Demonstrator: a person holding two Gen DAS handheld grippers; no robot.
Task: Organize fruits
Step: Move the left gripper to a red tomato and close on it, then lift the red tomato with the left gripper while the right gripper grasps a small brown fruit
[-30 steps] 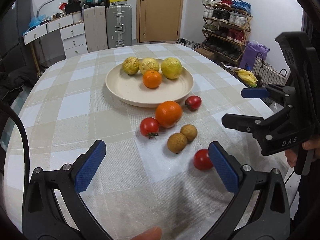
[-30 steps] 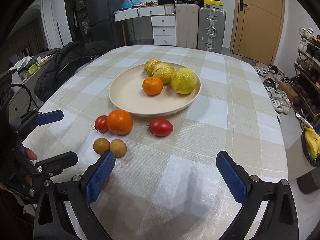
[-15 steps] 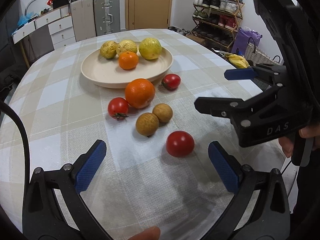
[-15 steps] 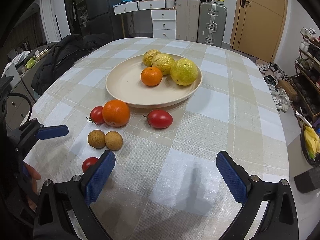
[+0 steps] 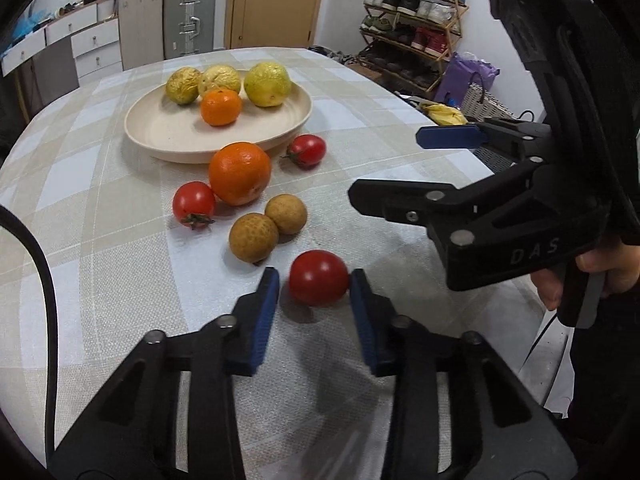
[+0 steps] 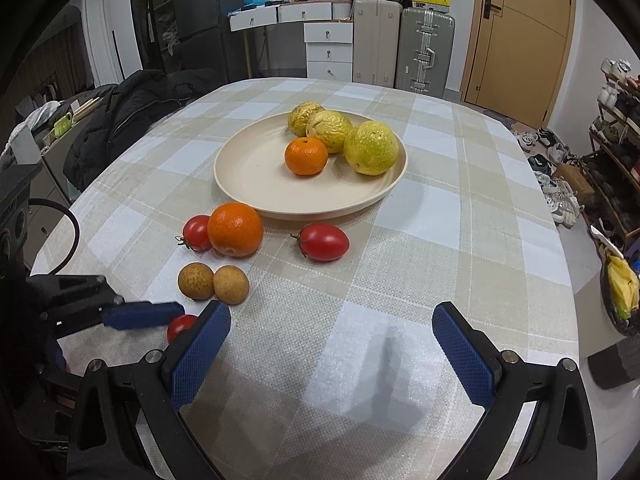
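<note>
Private home, lived-in room: checked tablecloth (image 6: 420, 216) on dining table, shoe rack (image 5: 412, 36), suitcases (image 6: 426, 52), white drawer unit (image 6: 328, 52), wooden door (image 6: 520, 36), coat (image 6: 132, 112).

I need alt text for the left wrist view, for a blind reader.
The left gripper has its jaws around a red tomato on the checked tablecloth. Behind, more fruit and a plate of citrus; the right gripper waits open.

Nearest tomato (image 6: 181, 326) half hidden behind jaws
</note>
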